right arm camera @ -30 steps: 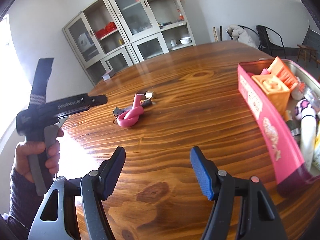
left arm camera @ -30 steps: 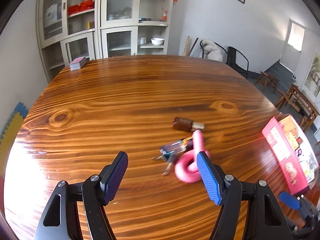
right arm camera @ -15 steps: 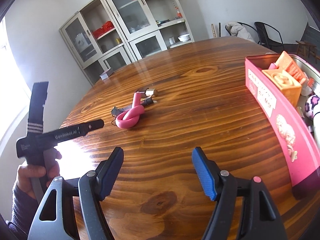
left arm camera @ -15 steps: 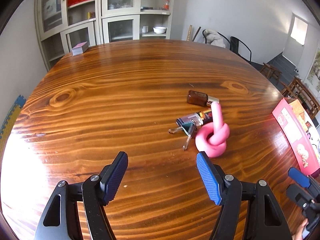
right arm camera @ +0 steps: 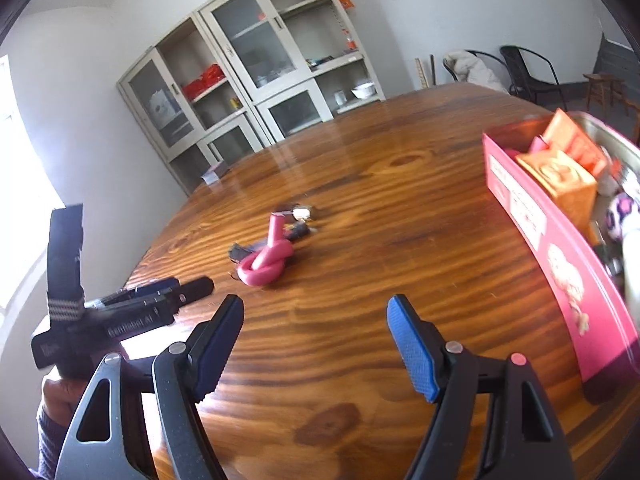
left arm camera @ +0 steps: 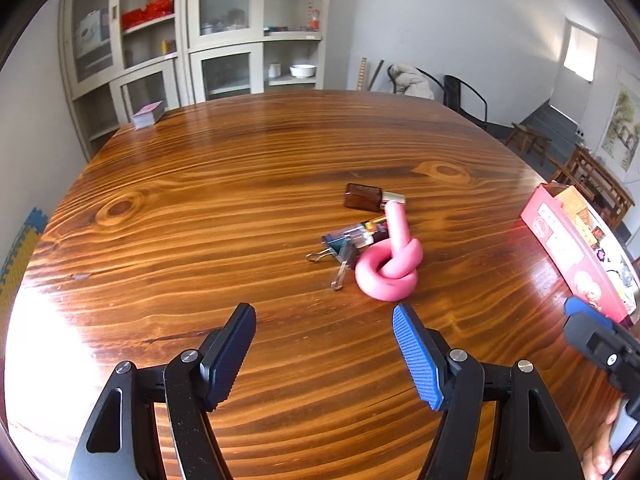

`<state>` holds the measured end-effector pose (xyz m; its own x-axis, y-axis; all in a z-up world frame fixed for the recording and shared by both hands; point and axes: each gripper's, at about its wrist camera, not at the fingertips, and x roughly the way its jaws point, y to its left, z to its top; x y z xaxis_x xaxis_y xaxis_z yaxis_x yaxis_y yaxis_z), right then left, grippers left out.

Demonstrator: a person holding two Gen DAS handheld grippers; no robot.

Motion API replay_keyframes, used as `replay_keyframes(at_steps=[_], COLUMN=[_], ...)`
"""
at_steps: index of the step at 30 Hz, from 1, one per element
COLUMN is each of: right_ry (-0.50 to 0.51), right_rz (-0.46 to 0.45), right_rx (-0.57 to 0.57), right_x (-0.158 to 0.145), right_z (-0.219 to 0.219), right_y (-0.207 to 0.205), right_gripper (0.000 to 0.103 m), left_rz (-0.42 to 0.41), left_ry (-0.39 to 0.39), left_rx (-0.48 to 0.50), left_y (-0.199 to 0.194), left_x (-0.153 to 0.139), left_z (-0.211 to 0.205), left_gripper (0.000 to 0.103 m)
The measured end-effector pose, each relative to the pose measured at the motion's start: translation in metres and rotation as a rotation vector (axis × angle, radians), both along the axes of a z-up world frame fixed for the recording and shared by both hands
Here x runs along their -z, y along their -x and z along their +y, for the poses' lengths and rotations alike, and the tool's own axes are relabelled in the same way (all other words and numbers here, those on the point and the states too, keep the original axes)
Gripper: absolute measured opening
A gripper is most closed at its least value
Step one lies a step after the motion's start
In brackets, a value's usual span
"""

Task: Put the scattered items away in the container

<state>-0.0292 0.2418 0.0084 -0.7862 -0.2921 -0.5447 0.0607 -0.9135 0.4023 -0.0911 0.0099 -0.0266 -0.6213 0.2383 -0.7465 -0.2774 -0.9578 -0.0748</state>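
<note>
A knotted pink foam tube (left arm camera: 390, 266) lies on the round wooden table (left arm camera: 200, 208), with a binder clip (left arm camera: 338, 254), a small dark packet (left arm camera: 362, 234) and a brown bottle (left arm camera: 366, 197) beside it. My left gripper (left arm camera: 324, 354) is open and empty, just short of the tube. The pink container (right arm camera: 560, 276) stands at the table's right edge, holding several items. My right gripper (right arm camera: 314, 346) is open and empty over bare table, left of the container. The tube also shows in the right wrist view (right arm camera: 266, 262).
A small stack of cards (left arm camera: 148, 114) sits at the table's far left edge. Glass-door cabinets (left arm camera: 208, 36) stand behind the table. Chairs (left arm camera: 464, 96) are at the back right. The left gripper's body (right arm camera: 120, 316) shows at the left of the right wrist view.
My left gripper has pulled back and turned slightly, so the pink tube and clip now sit further ahead. My right gripper has drifted left, away from the container. Both stayed open.
</note>
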Motion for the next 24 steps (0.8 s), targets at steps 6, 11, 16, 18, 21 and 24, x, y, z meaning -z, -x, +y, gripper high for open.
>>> replay_keyframes(at_steps=[6,11,16,18,21,24], right_ry=[-0.004,-0.026,-0.027,-0.015,-0.007,-0.01], right_rz=[0.004,-0.027,-0.017,-0.03,-0.029,-0.025], right_rx=[-0.031,-0.052,-0.047,-0.042,-0.041,-0.046], right_x=[-0.01,0.001,0.002,0.005,0.004,0.004], right_z=[-0.015,-0.024,-0.021,-0.019,-0.017,-0.017], right_y=[0.016,0.018,0.017,0.018,0.018,0.017], right_gripper=[0.078,0.08,0.08,0.08,0.08,0.08], left_rz=[0.008,-0.002,-0.013,-0.026,-0.034,-0.028], left_ry=[-0.039,-0.001,-0.025,-0.035,-0.035,-0.026], left_rx=[-0.017,0.0,-0.008,-0.009,-0.013,-0.003], left_y=[0.005,0.008,0.012,0.014,0.017,0.02], left_x=[-0.004,0.004,0.005,0.008,0.011,0.011], left_z=[-0.009,-0.005,-0.012,-0.014,-0.015,-0.009], left_gripper=[0.073,0.073,0.073,0.073,0.073,0.073])
